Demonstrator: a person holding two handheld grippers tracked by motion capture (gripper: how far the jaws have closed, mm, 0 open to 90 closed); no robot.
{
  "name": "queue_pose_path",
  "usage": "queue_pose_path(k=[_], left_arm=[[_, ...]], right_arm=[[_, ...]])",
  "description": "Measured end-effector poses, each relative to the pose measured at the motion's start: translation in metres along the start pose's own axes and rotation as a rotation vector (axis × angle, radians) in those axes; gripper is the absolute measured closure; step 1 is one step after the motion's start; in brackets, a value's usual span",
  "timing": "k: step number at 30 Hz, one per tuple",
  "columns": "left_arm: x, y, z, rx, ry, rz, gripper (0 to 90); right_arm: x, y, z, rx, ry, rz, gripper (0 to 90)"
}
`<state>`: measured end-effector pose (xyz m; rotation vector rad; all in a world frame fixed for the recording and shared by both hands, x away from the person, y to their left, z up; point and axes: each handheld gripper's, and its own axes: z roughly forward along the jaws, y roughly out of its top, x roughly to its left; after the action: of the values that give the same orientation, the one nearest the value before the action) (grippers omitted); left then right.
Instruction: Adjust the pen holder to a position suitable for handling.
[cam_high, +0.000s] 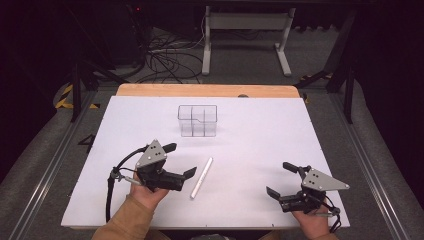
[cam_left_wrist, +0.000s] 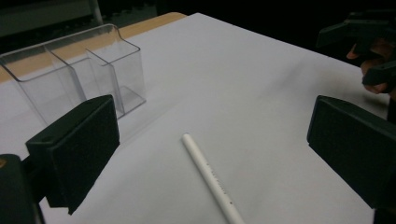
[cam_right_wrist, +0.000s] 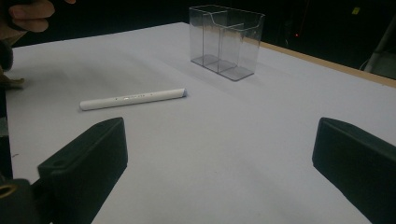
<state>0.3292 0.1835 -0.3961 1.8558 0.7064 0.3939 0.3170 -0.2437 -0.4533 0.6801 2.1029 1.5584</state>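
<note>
The left hand-held gripper (cam_high: 181, 160) rests low on the flat white worktop (cam_high: 260, 130), jaws spread wide and holding nothing. Just to its right lies the slim white cylindrical pen (cam_high: 201, 177), flat on the surface. Farther back stands the clear plastic compartmented organiser box (cam_high: 198, 120), upright and empty. The right hand-held gripper (cam_high: 281, 178) sits at the near right, jaws spread, empty.

One white pen (cam_high: 201, 177), one clear divided holder (cam_high: 197, 120), two tongs
</note>
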Motion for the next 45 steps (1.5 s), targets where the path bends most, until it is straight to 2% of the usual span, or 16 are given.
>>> queue_pose_path(k=[2,5,9,12,13,14,15,16,18,26,28,33,36,40,42,45], left_arm=[[0.000,0.002,0.001,0.006,-0.033,-0.034,3.0],[-0.001,0.005,0.001,0.017,-0.051,-0.047,3.5],[-0.003,0.008,0.001,0.033,-0.054,-0.033,7.1],[-0.005,0.012,0.003,0.084,-0.041,-0.023,12.3],[-0.005,0.012,0.003,0.084,-0.041,-0.023,14.6],[-0.006,0.015,0.006,0.130,-0.040,-0.017,16.7],[-0.006,0.015,0.006,0.130,-0.040,-0.017,18.2],[-0.006,0.019,0.011,0.172,-0.037,-0.040,19.1],[-0.004,0.021,0.014,0.199,-0.067,-0.084,19.6],[0.003,0.030,0.028,0.290,-0.062,-0.129,20.9],[0.004,0.030,0.029,0.295,-0.061,-0.130,21.7],[0.008,0.032,0.038,0.350,-0.028,-0.122,24.1],[0.007,0.031,0.043,0.374,0.010,-0.087,25.6],[0.006,0.032,0.044,0.395,0.025,-0.072,27.3],[0.006,0.032,0.045,0.400,0.036,-0.076,28.5],[0.005,0.033,0.046,0.408,0.027,-0.085,30.1]], right_arm=[[0.000,0.000,0.000,0.002,-0.001,-0.001,3.6],[0.000,0.000,0.000,0.001,0.002,-0.001,3.6],[0.000,0.000,0.000,0.000,0.003,0.000,3.5],[0.000,0.000,0.000,0.000,0.004,-0.001,3.6],[0.000,0.000,0.000,0.000,0.004,-0.001,3.6],[0.000,0.000,0.000,0.000,0.006,-0.001,3.5],[0.001,0.000,0.000,0.000,0.006,0.000,3.6],[0.001,0.000,0.000,0.000,0.007,-0.001,3.5],[0.001,0.000,0.001,0.000,0.011,-0.002,3.5],[0.001,0.000,0.001,-0.004,0.020,-0.001,3.4],[0.001,0.000,0.001,-0.004,0.023,-0.003,3.4],[0.001,0.001,0.000,-0.003,0.027,0.000,3.4],[0.001,0.001,0.000,-0.009,0.031,0.000,3.5],[0.001,0.001,0.000,-0.009,0.033,0.004,3.5],[0.001,0.001,0.000,-0.010,0.032,0.002,3.7],[0.001,0.001,0.000,-0.006,0.027,0.003,3.9]])
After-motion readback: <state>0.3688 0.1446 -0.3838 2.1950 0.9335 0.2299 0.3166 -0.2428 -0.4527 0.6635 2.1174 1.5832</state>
